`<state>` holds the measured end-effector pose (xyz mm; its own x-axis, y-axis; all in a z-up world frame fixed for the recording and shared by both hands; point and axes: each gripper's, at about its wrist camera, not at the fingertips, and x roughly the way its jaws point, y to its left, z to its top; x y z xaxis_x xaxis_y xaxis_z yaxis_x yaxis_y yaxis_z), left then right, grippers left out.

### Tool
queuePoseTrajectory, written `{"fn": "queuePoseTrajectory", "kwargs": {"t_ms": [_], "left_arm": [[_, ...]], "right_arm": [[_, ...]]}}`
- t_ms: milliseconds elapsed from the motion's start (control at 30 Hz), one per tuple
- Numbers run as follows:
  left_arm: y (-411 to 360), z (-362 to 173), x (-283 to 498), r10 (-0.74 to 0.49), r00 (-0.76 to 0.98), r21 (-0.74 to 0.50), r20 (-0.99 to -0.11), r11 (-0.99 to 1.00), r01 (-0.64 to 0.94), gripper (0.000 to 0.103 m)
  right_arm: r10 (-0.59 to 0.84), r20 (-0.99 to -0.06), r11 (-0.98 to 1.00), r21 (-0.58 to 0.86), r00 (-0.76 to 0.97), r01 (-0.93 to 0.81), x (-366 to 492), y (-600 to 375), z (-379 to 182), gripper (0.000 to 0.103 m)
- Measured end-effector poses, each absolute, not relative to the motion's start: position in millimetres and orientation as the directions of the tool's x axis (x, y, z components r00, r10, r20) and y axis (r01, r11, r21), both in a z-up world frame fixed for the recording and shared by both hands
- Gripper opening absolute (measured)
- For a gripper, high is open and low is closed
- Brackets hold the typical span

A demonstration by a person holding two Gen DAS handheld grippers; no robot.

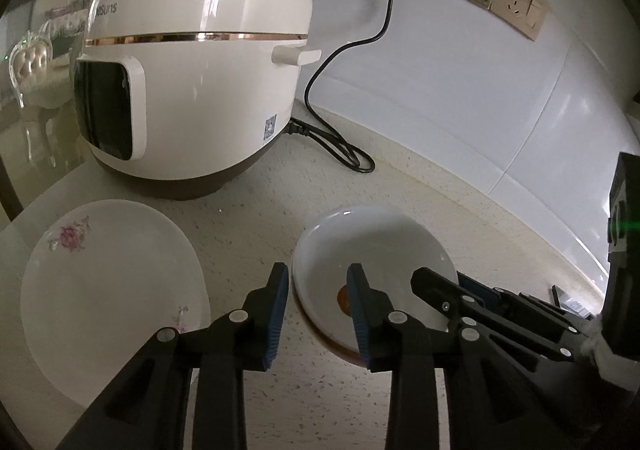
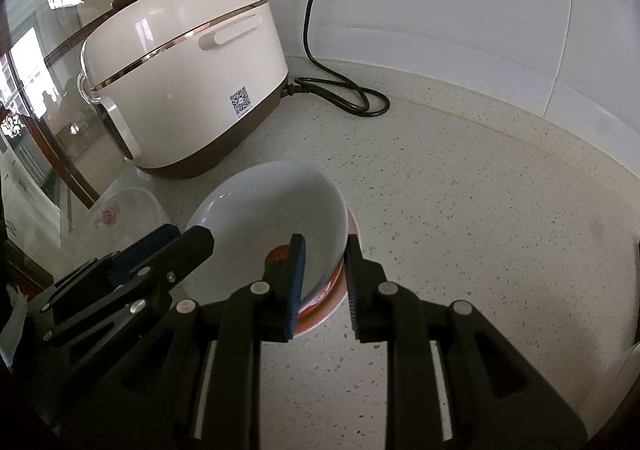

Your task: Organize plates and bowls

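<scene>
Speckled stone counter (image 2: 460, 209) carries a cream rice cooker (image 1: 192, 89), ahead and to the left of both tools. Left of the left gripper (image 1: 318, 314), a floral plate (image 1: 108, 282) lies flat. The white bowl (image 2: 264, 234), apparently nested in a red-rimmed one, sits tilted, its rim straddled by both grippers; the right gripper (image 2: 326, 282) also stands apart, not clamped. Uneven closing could tip the tilted bowl or chip its rim.
</scene>
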<state>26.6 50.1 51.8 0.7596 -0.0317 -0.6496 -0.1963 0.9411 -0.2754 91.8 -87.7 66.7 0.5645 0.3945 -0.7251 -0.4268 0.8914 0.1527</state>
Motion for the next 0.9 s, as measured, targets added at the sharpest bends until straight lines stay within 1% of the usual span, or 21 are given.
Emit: {"fn": "queuePoseTrajectory", "kwargs": {"t_ms": [133, 267, 433, 500, 733, 833, 900], "left_arm": [[49, 55, 25, -0.01, 0.769, -0.258, -0.639, 0.945, -0.203, 0.037], [48, 60, 19, 0.007, 0.78, -0.243, -0.625, 0.948, -0.204, 0.038], [49, 69, 13, 0.025, 0.795, -0.234, -0.606, 0.95, -0.209, 0.042], [48, 73, 12, 0.033, 0.797, -0.226, -0.603, 0.951, -0.21, 0.043], [45, 81, 3, 0.034, 0.806, -0.22, -0.591, 0.954, -0.202, 0.043], [36, 88, -2, 0.031, 0.813, -0.213, -0.582, 0.958, -0.189, 0.043], [30, 91, -5, 0.026, 0.816, -0.21, -0.577, 0.961, -0.179, 0.043]], "right_arm": [[0.396, -0.721, 0.893, 0.159, 0.569, -0.421, 92, -89, 68, 0.024], [0.396, -0.715, 0.894, 0.159, 0.576, -0.418, 89, -90, 71, 0.024], [0.396, -0.693, 0.897, 0.152, 0.602, -0.416, 85, -94, 80, 0.032], [0.396, -0.689, 0.897, 0.151, 0.607, -0.415, 83, -94, 83, 0.035], [0.397, -0.682, 0.898, 0.15, 0.615, -0.413, 78, -99, 90, 0.036], [0.393, -0.675, 0.903, 0.155, 0.625, -0.4, 71, -109, 94, 0.042], [0.386, -0.668, 0.909, 0.158, 0.636, -0.386, 67, -120, 98, 0.05]]}}
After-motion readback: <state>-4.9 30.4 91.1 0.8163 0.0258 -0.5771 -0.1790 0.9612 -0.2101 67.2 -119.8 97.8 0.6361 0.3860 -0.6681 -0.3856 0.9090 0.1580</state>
